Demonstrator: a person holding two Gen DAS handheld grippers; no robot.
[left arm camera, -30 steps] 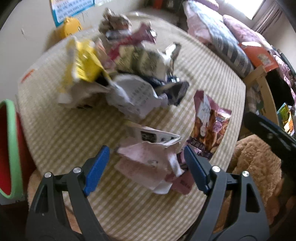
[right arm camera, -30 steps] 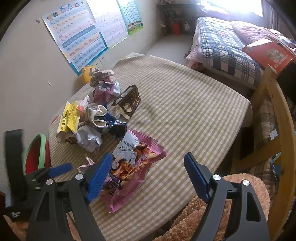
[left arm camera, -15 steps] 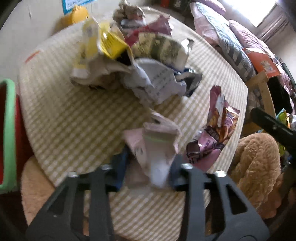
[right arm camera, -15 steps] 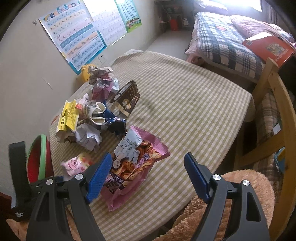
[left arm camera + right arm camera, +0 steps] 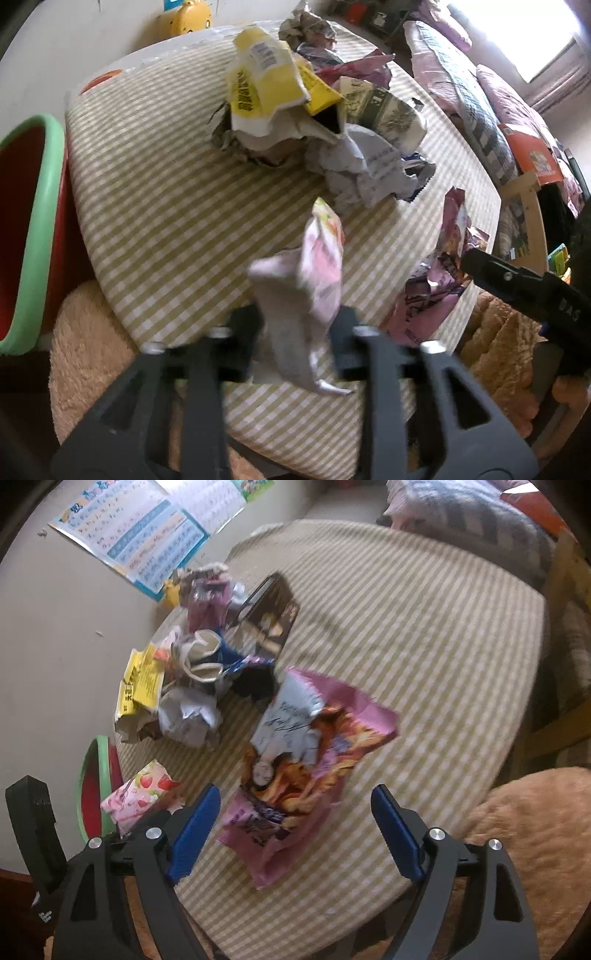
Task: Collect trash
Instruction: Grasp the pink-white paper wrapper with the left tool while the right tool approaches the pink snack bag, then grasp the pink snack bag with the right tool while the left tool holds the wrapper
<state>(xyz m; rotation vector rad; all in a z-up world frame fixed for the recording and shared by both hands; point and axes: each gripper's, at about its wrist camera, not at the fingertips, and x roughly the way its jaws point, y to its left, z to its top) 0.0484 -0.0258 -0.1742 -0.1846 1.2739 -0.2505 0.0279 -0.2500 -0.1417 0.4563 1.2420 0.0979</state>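
Note:
My left gripper [image 5: 295, 343] is shut on a pink strawberry-print wrapper [image 5: 314, 273] and holds it above the near edge of the checked table [image 5: 155, 206]. The wrapper also shows in the right wrist view [image 5: 140, 794]. A pile of crumpled trash [image 5: 306, 122] lies further back: a yellow carton, white paper, dark wrappers. A pink chip bag [image 5: 303, 760] lies on the table just ahead of my right gripper [image 5: 295, 827], which is open and empty. The chip bag shows at the right in the left wrist view [image 5: 443, 273].
A red bin with a green rim [image 5: 26, 229] stands left of the table, also visible in the right wrist view [image 5: 96, 786]. A tan fuzzy cushion [image 5: 524, 834] lies below the table edge. A bed [image 5: 461, 88] and wooden chair [image 5: 561, 720] stand to the right.
My left gripper closed on the pink wrapper and lifted it off the table. My right gripper moved closer to the chip bag, still open.

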